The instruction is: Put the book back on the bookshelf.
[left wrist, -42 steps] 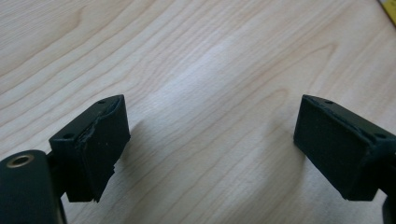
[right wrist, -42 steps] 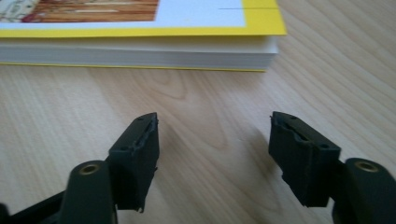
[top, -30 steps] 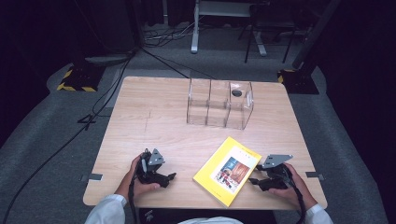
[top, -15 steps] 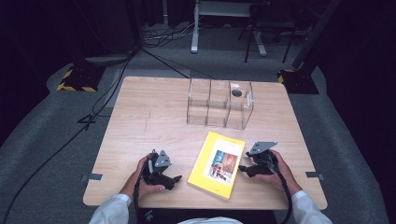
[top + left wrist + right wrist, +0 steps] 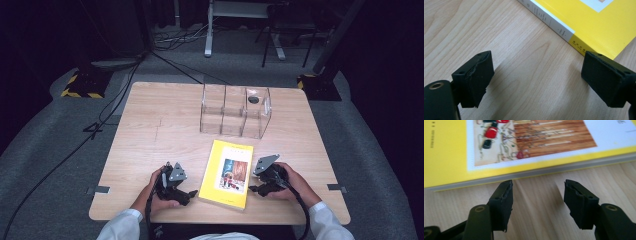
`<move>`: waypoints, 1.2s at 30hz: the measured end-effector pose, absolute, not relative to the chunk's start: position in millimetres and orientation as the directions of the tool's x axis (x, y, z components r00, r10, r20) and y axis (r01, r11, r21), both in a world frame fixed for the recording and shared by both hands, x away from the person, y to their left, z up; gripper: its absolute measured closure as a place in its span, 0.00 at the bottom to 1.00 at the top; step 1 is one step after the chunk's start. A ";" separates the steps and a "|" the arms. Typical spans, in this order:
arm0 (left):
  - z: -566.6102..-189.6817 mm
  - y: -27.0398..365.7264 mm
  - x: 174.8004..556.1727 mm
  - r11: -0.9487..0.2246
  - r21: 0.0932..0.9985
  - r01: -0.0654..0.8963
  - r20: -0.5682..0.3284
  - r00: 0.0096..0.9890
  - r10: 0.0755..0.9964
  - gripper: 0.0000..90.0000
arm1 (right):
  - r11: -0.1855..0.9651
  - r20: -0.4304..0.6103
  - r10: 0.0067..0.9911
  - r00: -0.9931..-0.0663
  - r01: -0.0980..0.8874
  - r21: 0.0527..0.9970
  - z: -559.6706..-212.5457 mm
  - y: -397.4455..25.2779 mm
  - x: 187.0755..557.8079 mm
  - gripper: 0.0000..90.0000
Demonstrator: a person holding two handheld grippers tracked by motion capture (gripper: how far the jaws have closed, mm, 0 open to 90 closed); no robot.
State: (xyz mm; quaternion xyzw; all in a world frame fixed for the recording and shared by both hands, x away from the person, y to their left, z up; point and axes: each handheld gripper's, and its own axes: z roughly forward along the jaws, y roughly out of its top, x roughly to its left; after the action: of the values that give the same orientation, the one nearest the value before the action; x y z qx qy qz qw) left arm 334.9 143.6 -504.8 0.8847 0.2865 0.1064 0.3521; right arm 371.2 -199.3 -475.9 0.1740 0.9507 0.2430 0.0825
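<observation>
Left gripper [image 5: 189,193] near the front edge of the surface [image 5: 150,125], jaws spread wide, nothing between them, just left of the book's spine. Yellow book [image 5: 227,172] flat, near-centre, between both grippers. Right gripper [image 5: 256,188] just beside its right edge, jaws apart and empty. Clear three-part box [image 5: 235,111] farther back.

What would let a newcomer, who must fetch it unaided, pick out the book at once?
Start at the wooden table and find the clear three-bay organizer near its far edge. Come straight toward the near edge: the book lies flat between the left gripper and the right gripper. It alone is bright yellow, with a picture on its cover.
</observation>
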 end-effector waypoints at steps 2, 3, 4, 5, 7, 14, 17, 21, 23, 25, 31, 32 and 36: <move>-504.9 140.0 335.0 -0.590 0.684 0.428 -0.014 0.817 0.576 0.13 | 0.831 -0.057 0.355 -0.933 0.287 0.477 -475.2 -195.9 371.2 0.46; -504.8 138.2 335.2 -0.591 0.685 0.426 -0.015 0.820 0.573 0.13 | 0.836 -0.043 0.347 -0.937 0.288 0.467 -474.7 -194.3 370.5 0.46; -504.7 138.3 335.6 -0.594 0.684 0.423 -0.015 0.822 0.569 0.13 | 0.845 -0.047 0.336 -0.941 0.279 0.456 -474.2 -192.4 370.5 0.45; -504.7 138.4 335.7 -0.595 0.684 0.422 -0.014 0.823 0.568 0.13 | 0.853 -0.048 0.329 -0.943 0.275 0.445 -473.3 -191.5 370.7 0.46; -504.8 138.4 335.6 -0.594 0.685 0.422 -0.014 0.823 0.568 0.13 | 0.859 -0.011 0.307 -0.952 0.272 0.433 -473.8 -189.7 370.4 0.44; -504.7 138.3 335.5 -0.594 0.685 0.423 -0.014 0.822 0.569 0.13 | 0.865 -0.009 0.283 -0.959 0.251 0.435 -474.4 -185.8 365.6 0.41; -504.7 138.4 335.5 -0.594 0.685 0.423 -0.014 0.822 0.569 0.13 | 0.839 -0.009 0.302 -0.953 0.261 0.478 -477.1 -190.5 364.0 0.39; -504.9 138.2 334.6 -0.588 0.687 0.427 -0.016 0.818 0.575 0.13 | 0.801 -0.007 0.324 -0.946 0.270 0.534 -480.9 -196.5 359.5 0.41; -504.8 138.2 334.5 -0.588 0.687 0.428 -0.016 0.817 0.576 0.13 | 0.783 -0.001 0.334 -0.942 0.277 0.557 -482.7 -199.0 357.9 0.41; -504.8 138.2 334.5 -0.588 0.687 0.428 -0.016 0.817 0.576 0.13 | 0.779 -0.004 0.331 -0.944 0.272 0.564 -483.1 -200.2 357.4 0.41; -504.8 138.3 334.4 -0.588 0.686 0.428 -0.016 0.817 0.576 0.13 | 0.735 0.032 0.340 -0.940 0.287 0.614 -478.6 -206.2 356.8 0.43; -504.8 138.3 334.4 -0.588 0.686 0.428 -0.016 0.817 0.576 0.13 | 0.732 0.038 0.339 -0.940 0.289 0.617 -478.5 -206.7 356.2 0.42; -504.7 138.5 334.4 -0.589 0.686 0.427 -0.016 0.818 0.574 0.13 | 0.752 0.029 0.315 -0.949 0.268 0.602 -478.5 -204.5 352.0 0.41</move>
State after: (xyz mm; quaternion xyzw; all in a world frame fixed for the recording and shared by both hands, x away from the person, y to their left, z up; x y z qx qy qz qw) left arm 334.4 138.5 -504.7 0.8854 0.2828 0.1041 0.3540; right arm 352.0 -204.5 -478.5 0.1559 0.9353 0.3154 0.0370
